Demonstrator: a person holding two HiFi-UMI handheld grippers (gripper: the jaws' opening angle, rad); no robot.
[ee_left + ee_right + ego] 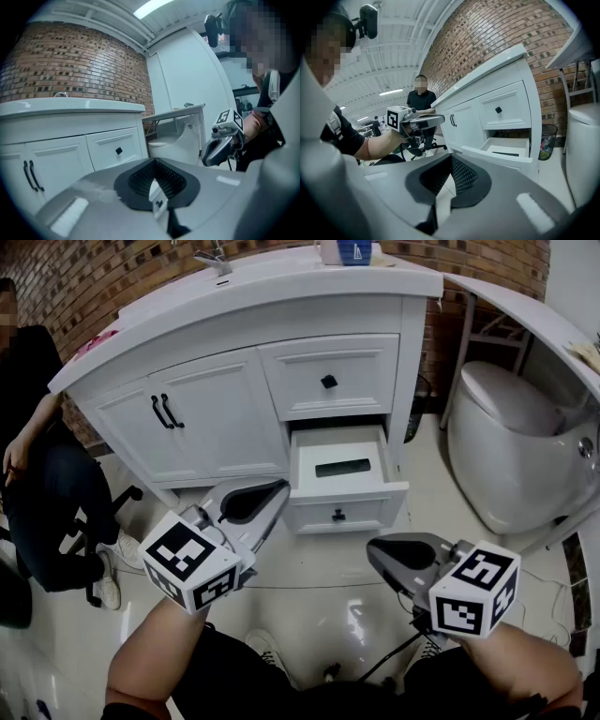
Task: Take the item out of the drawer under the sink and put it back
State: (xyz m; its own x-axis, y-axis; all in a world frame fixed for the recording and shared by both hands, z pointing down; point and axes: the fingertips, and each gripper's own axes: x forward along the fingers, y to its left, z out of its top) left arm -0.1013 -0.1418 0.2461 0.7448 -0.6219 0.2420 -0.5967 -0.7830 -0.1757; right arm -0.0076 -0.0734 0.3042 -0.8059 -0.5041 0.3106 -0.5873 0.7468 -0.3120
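Inside the open lower drawer (302, 457) of the white vanity cabinet (234, 418), just above the centre of the head view, lies the item (342, 468). It is a flat, dark, long rectangle that rests on the pale drawer bottom, apart from the walls, and no writing on it can be read. The drawer front is a white framed panel with one small black knob (337, 515), and the closed drawer above it has a similar square black knob (328, 382). To the left, the two panelled doors carry a pair of thin black bar handles (166, 412). The left gripper (278, 491) shows just beside the drawer's left edge, with its smooth grey jaws pressed together and nothing between them; in the left gripper view the ribbed black pads meet at the tips. The right gripper (378, 554), at lower right, is well apart from the drawer, and its jaws are likewise closed on nothing. The left cube (187, 562) and the right cube (473, 590) are white with black square markers, which are patterns and not letters. On the counter, at the upper edge, stands a blue and white box (352, 251) whose print is too small to read, near a metal faucet (216, 257). Behind is a red-brown brick wall (94, 277), at right a rounded white toilet (511, 451), and the floor (319, 592) is glossy pale tile.
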